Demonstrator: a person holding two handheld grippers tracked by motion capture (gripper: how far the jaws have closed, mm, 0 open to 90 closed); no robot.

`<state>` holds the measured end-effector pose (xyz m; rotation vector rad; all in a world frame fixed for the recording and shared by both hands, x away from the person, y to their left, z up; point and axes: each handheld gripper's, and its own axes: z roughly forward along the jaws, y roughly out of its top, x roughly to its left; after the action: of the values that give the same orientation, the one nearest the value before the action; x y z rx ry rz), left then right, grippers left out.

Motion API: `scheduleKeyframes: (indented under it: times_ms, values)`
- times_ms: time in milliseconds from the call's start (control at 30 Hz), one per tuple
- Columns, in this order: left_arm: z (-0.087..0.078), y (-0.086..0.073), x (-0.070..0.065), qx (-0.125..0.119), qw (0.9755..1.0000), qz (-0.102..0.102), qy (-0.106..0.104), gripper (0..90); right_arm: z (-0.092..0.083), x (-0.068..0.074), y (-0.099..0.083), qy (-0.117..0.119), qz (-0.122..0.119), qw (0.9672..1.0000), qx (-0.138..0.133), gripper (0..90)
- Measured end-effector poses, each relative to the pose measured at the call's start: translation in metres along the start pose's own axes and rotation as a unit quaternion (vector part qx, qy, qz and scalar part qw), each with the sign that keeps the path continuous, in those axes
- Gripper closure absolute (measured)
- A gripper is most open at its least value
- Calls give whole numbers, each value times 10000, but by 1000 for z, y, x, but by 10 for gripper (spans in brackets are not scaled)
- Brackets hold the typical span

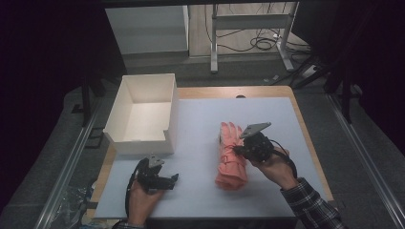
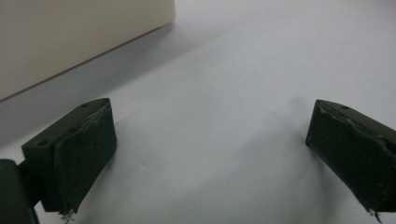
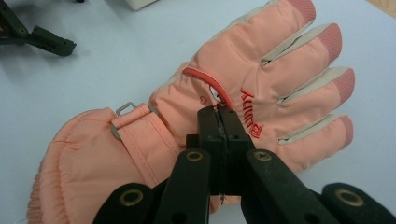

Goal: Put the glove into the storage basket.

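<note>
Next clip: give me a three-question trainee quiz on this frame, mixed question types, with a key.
1. True or false: the left gripper has its jaws wide apart over the bare white mat.
2. What is the right gripper doing? A) hanging open above the glove B) closed at the back of the pink glove C) resting inside the box
3. Fill in: the white box stands at the mat's far ____ corner, seen from the person's side.

Key: 1 true. 2 B; whether fabric is pinched can't be told. 3 left.
</note>
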<state>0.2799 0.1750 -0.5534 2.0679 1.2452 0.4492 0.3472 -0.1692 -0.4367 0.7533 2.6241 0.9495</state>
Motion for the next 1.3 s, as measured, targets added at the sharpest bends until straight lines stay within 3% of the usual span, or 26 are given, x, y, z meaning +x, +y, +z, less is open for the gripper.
scheduleKeyframes:
  times_ms: [700,933,1033,1300]
  values:
    - [-1,0,1,43,10000,47,-8,18,31,-1,-18,150,196,9997,44,894]
    - [0,0,0,19,10000,22,-2,18,28,-2,-20,174,237,9995,-75,863]
    - [0,0,0,18,10000,29,-3,18,21,-4,-19,213,320,9990,-231,797]
    - [0,0,0,16,10000,31,-7,18,11,-3,-18,107,262,9990,-346,712]
